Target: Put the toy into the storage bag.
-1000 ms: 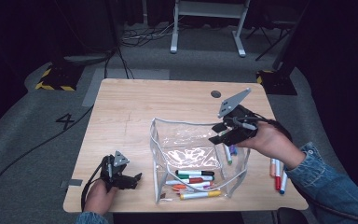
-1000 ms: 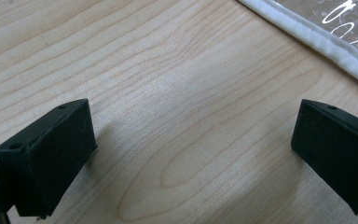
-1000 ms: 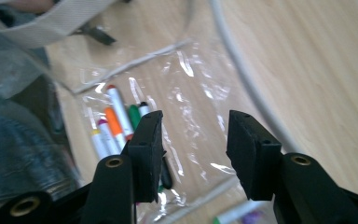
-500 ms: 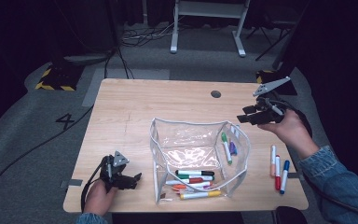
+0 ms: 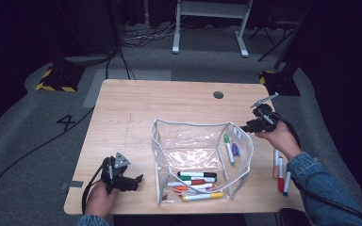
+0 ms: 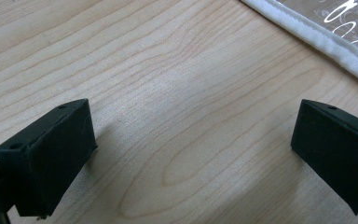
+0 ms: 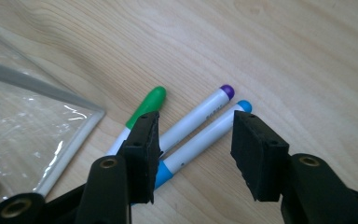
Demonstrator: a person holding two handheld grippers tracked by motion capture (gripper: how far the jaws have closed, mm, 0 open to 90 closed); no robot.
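right gripper (image 7: 195, 122): open, the jaws have just been opening, and nothing is pinched between the pads. In the high view it's in the person's hand (image 5: 277, 137), just off the far right corner of the pouch.

blue marker (image 7: 205, 140): lying flat on the wood right under the gap between the right jaws, not touched as far as I can see.

purple marker (image 7: 200, 111): snug against the blue one, just ahead of the left-hand jaw.

green marker (image 7: 145, 108): next over, partly tucked behind that same jaw.

clear pouch (image 7: 37, 84): its white-edged corner sits just beyond the green marker, off to the side of the jaws.

left gripper (image 6: 193, 135): wide open, low over the table (image 5: 169, 103), just bare wood between the jaws; the pouch's edge (image 6: 317, 32) is ahead and off to one side.
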